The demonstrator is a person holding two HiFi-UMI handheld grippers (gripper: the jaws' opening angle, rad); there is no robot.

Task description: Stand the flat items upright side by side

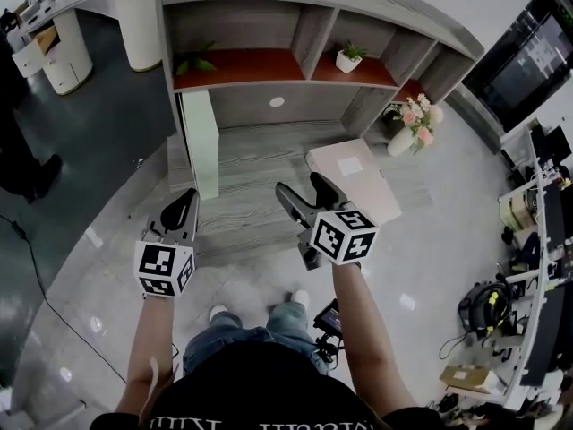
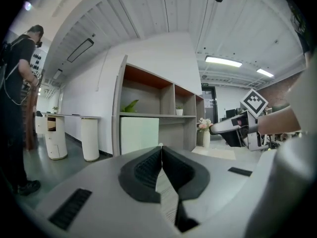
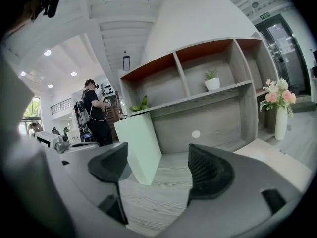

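A grey wooden shelf [image 1: 313,38] with red-brown boards stands ahead of the left fingers [image 1: 179,211] and the right fingers [image 1: 324,188]. On its upper level, a leafy plant [image 1: 195,61] sits straight ahead of the left fingers. A small plant in a white pot [image 1: 348,58] sits ahead of the right fingers. A vase [image 1: 401,141] of pink flowers stands to the right of the right fingers, by the shelf's end. Far left of the left fingers, a person in black [image 1: 16,141] stands on the dark floor near a white round pedestal [image 1: 139,25]. Far right of the right fingers runs a cluttered desk [image 1: 540,267].
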